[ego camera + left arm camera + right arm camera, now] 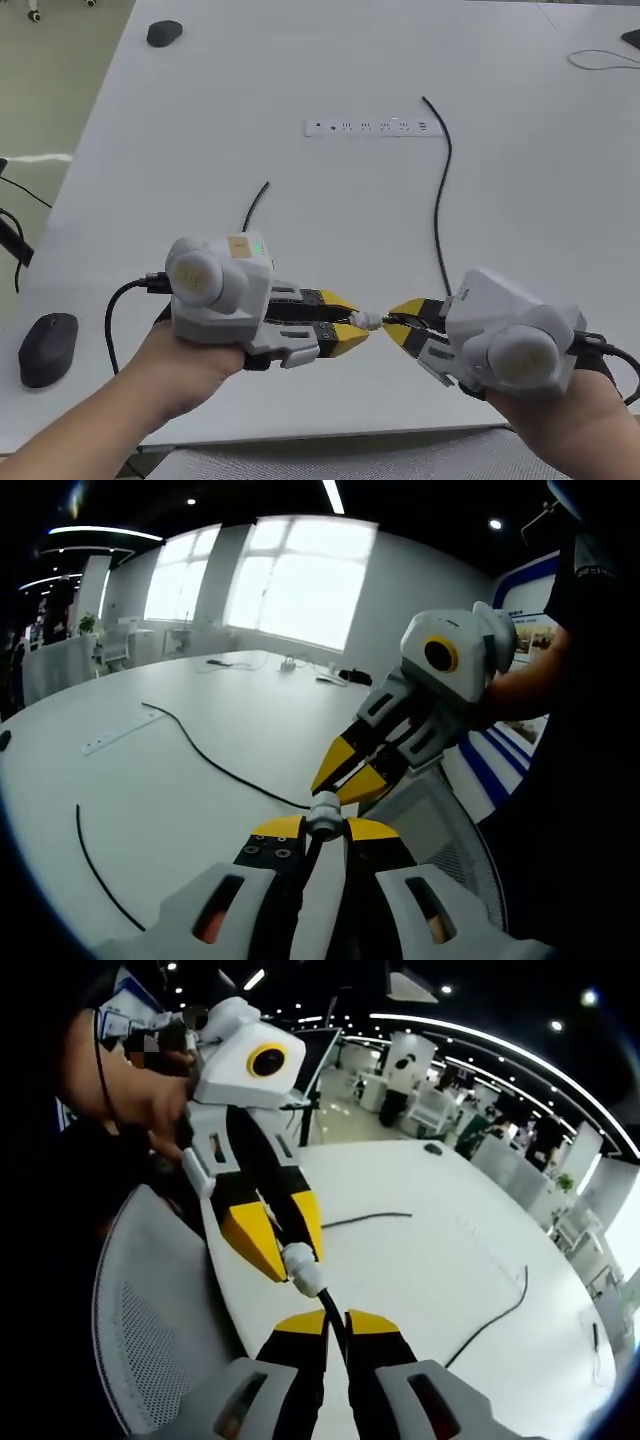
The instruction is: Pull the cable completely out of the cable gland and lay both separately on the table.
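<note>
**Gland and cable both gripped, not yet parted**

We see the two grippers meeting nose to nose over the near edge of the white table, each held in one of the person's hands. The left gripper has its yellow-tipped jaws closed on the small white cable gland, which sits right at the tips. In the left gripper view the gland's round end shows between the two tips. The right gripper faces it from the other side. In the right gripper view its jaws are drawn together on the black cable, gripping it just beside the gland. The cable runs straight from those jaws into the gland's end, so the two are joined. Both are held in the air and neither lies on the table.

On the table a long black lead runs from beyond the white power strip down to behind the right gripper. We cannot tell whether it is the same cable. A short black cable piece lies apart, left of centre. A dark mouse rests near the left edge, and another dark mouse lies at the far side. A grey mesh chair back shows below the table edge.
</note>
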`<act>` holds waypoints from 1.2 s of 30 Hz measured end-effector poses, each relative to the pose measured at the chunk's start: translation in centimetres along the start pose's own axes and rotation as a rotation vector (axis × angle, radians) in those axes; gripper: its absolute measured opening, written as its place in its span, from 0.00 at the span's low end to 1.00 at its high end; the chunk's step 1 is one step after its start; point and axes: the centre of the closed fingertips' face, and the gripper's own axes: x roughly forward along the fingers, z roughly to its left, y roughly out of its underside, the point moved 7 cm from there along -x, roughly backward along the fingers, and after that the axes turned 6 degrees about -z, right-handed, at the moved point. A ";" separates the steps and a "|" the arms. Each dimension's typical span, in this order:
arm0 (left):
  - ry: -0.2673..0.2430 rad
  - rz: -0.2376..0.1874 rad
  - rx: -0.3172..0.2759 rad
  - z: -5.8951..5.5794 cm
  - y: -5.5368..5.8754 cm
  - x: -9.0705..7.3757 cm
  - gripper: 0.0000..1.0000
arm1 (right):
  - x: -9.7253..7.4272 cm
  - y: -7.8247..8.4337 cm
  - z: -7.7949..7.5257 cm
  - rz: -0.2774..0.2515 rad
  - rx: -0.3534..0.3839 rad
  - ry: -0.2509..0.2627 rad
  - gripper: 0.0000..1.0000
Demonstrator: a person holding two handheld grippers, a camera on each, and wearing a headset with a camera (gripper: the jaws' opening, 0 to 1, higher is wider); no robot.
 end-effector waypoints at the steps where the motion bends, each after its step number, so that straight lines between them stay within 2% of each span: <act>1: -0.001 0.001 0.000 0.0 0.0 0.0 0.14 | -0.1 0.2 -0.1 0.002 0.020 0.005 0.01; 6: -0.004 -0.003 -0.002 0.0 -0.1 -0.1 0.14 | -0.5 1.1 -1.0 0.002 0.082 0.021 0.01; 9: -0.007 -0.004 -0.003 0.1 -0.1 -0.1 0.14 | -0.6 2.0 -1.6 0.003 0.149 0.045 0.01; 20: -0.008 -0.003 -0.006 0.1 -0.4 0.3 0.14 | -0.9 5.5 -3.9 0.058 0.312 0.146 0.01; 23: -0.001 0.002 -0.014 0.0 -0.3 0.6 0.14 | -1.0 6.3 -4.1 0.076 0.356 0.169 0.01; 26: -0.001 0.006 -0.012 -0.1 -0.3 0.7 0.14 | -1.2 7.8 -4.0 0.125 0.451 0.204 0.01; 27: 0.000 0.007 -0.012 -0.1 -0.3 0.7 0.14 | -1.2 8.1 -4.1 0.137 0.457 0.214 0.01; 30: 0.005 0.012 -0.012 -0.2 -0.2 0.9 0.14 | -1.0 8.4 -3.9 0.120 0.527 0.202 0.01; 36: 0.001 0.007 -0.024 0.0 -0.3 0.8 0.14 | -1.1 8.2 -3.9 0.112 0.505 0.201 0.02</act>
